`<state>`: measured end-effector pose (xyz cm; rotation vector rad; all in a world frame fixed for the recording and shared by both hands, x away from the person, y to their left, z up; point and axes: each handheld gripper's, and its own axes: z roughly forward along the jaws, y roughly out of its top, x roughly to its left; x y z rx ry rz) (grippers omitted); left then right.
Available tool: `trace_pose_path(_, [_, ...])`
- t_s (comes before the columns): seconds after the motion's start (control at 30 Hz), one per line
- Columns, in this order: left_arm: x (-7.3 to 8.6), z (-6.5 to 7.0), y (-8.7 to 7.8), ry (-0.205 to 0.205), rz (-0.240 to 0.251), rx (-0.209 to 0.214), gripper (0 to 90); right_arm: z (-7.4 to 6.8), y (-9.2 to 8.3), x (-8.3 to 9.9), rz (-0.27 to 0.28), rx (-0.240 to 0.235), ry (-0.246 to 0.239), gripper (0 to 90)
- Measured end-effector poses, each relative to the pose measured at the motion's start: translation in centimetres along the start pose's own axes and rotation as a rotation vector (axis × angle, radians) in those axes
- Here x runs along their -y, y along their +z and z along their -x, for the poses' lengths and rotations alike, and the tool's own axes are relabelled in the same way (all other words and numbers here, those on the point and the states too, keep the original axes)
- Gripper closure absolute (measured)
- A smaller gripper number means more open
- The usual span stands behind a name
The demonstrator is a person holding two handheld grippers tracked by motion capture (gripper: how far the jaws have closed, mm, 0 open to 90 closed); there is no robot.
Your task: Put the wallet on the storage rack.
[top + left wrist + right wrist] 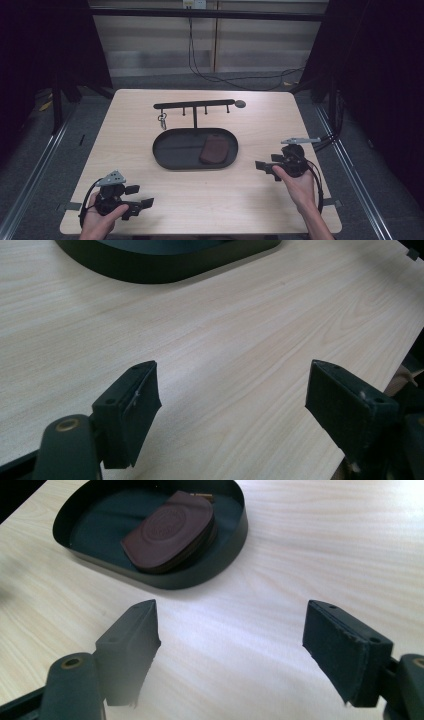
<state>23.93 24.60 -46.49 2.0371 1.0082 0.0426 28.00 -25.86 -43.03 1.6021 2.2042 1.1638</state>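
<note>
We held both tools low over the table point(210, 200), nothing yet grasped; the left gripper point(232, 405) stood with jaws spread wide, and the right gripper point(230, 647) likewise, aimed at the tray point(210, 575); the brown pouch point(170, 530) lay inside the tray's right end, below the hook rack point(195, 106) with its keyring point(162, 120); we judged this a starting pause; next, presumably, a reach toward the pouch.
</note>
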Motion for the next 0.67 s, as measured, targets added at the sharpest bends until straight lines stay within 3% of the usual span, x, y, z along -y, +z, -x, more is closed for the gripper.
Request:
trace_pose_path(0.27, [0.0,0.0,0.0,0.001,-0.001,-0.003,21.4,0.3,-1.2,3.0,-0.003,0.022,0.019,22.1])
trace_pose_path(0.67, [0.0,0.0,0.1,-0.006,-0.008,-0.009,22.4,1.7,-2.3,6.4,0.047,0.061,0.075,20.9])
